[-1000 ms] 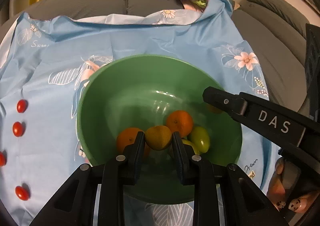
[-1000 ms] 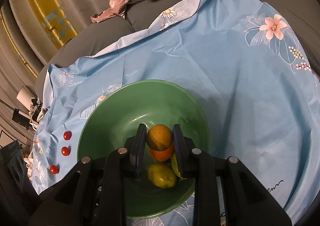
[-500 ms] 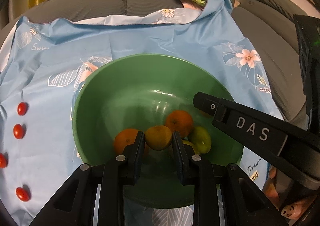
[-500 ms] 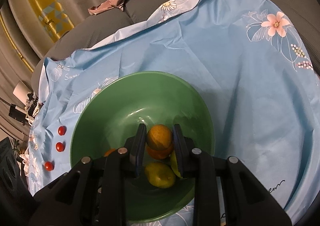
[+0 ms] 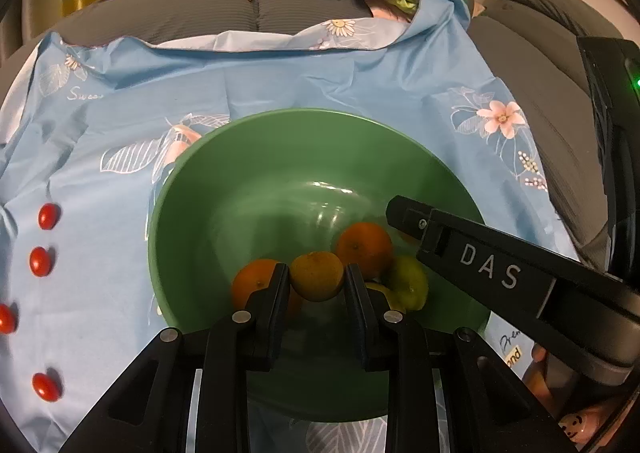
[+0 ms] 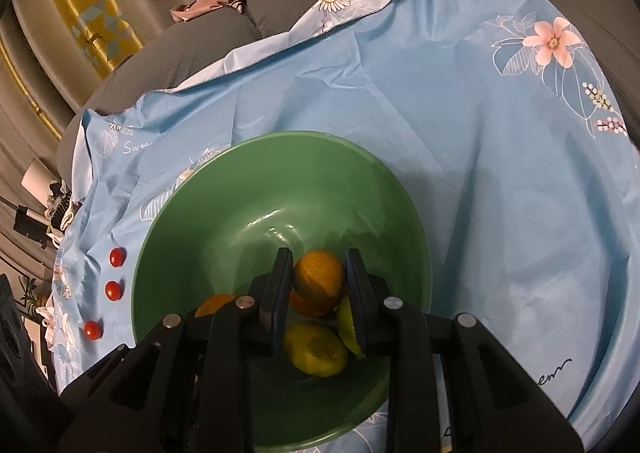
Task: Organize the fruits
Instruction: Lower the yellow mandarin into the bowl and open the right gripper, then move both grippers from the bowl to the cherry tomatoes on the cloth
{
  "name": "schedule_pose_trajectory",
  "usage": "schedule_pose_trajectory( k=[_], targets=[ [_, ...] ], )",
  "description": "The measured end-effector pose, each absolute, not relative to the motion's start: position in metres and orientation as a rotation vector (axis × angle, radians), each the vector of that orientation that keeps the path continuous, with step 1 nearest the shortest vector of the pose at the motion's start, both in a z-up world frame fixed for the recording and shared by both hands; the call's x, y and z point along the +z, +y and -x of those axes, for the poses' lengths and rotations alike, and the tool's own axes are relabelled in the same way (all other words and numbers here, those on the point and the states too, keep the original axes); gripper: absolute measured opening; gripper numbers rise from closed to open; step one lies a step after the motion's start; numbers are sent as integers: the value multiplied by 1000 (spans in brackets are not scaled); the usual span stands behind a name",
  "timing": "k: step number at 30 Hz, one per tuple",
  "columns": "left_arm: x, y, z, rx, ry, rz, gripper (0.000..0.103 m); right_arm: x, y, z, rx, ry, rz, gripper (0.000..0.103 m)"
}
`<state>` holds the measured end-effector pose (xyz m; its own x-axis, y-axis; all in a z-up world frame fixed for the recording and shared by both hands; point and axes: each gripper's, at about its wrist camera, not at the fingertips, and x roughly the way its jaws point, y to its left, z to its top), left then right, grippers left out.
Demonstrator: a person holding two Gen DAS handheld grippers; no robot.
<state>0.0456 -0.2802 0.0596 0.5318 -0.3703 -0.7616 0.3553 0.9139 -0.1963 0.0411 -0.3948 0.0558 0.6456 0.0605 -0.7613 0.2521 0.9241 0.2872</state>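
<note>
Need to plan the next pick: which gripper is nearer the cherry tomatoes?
Left. The left gripper hovers over the green bowl, cherry tomatoes to its left; the right gripper sits on its right.

Glossy green bowl (image 5: pixel 240 189) sits on smooth, creased blue cloth (image 5: pixel 280 81).

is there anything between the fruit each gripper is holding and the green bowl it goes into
Nothing visible blocks either one. The left gripper and right gripper each clamp a yellowish orange right over the green bowl; only fruit already inside lies beneath.
</note>
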Motion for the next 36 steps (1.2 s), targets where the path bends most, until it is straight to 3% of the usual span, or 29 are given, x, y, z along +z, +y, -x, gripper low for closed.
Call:
schedule_pose_trajectory(
  k=[12, 14, 15, 17, 20, 22, 24, 36],
  targets=[
    [61, -276, -47, -450, 911, 38, 28, 56, -395, -41, -119, 874, -390, 28],
    [62, -272, -48, -446, 914, 48, 28, 56, -396, -41, -113, 871, -405, 35],
    [63, -270, -49, -446, 920, 61, 29, 58, -396, -40, -100, 862, -415, 45],
    [68, -264, -48, -453, 930, 79, 36, 62, -395, -37, -90, 838, -417, 60],
    [85, -248, -41, -457, 894, 96, 46, 71, -391, -32, -90, 801, -411, 62],
    [98, -235, -37, -437, 866, 96, 61, 78, -389, -27, -66, 764, -426, 64],
    [113, -216, -34, -408, 849, 109, 67, 84, -385, -25, -52, 743, -424, 64],
    [141, -59, -20, -53, 810, 195, 68, 113, -313, -21, 128, 668, -312, 66]
  ],
)
